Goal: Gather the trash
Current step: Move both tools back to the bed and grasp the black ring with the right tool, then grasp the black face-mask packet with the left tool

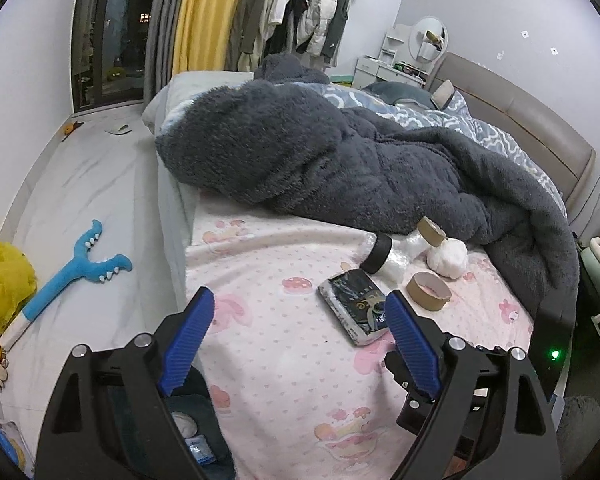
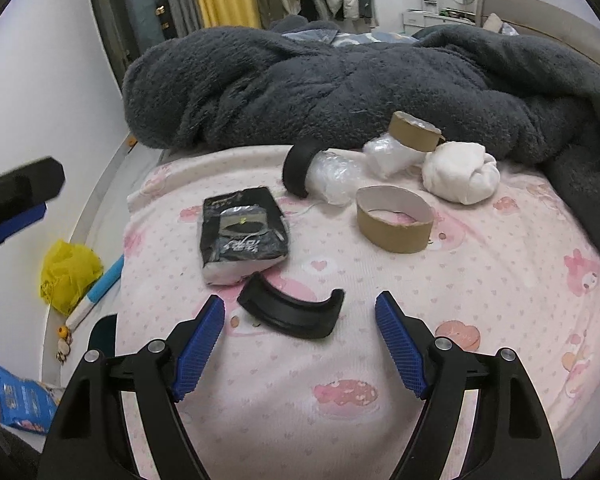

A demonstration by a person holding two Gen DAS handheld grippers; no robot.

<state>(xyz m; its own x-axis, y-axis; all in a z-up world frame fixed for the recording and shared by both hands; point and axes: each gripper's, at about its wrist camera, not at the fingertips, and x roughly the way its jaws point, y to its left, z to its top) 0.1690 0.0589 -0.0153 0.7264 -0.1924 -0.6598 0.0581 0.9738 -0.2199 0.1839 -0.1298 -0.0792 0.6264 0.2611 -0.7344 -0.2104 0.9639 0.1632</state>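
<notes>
Trash lies on the pink printed sheet (image 2: 380,360). It includes a black tissue pack (image 2: 242,236) (image 1: 356,304), a curved black plastic piece (image 2: 290,312), a cardboard tape ring (image 2: 394,218) (image 1: 428,290) and a second cardboard core (image 2: 414,130). A white wad (image 2: 460,178) and a black ring on crumpled clear wrap (image 2: 296,172) lie there too. My right gripper (image 2: 299,302) is open just short of the curved piece and holds nothing. My left gripper (image 1: 298,300) is open and empty, its right finger beside the tissue pack. It shows at the left edge (image 2: 16,200) of the right wrist view.
A thick grey blanket (image 1: 340,160) is heaped behind the trash. On the floor left of the bed lie a yellow plastic bag (image 1: 4,276), a blue toy (image 1: 76,268) and a blue packet (image 2: 24,404). A dark container (image 1: 192,432) holding a white wad sits below the bed's near corner.
</notes>
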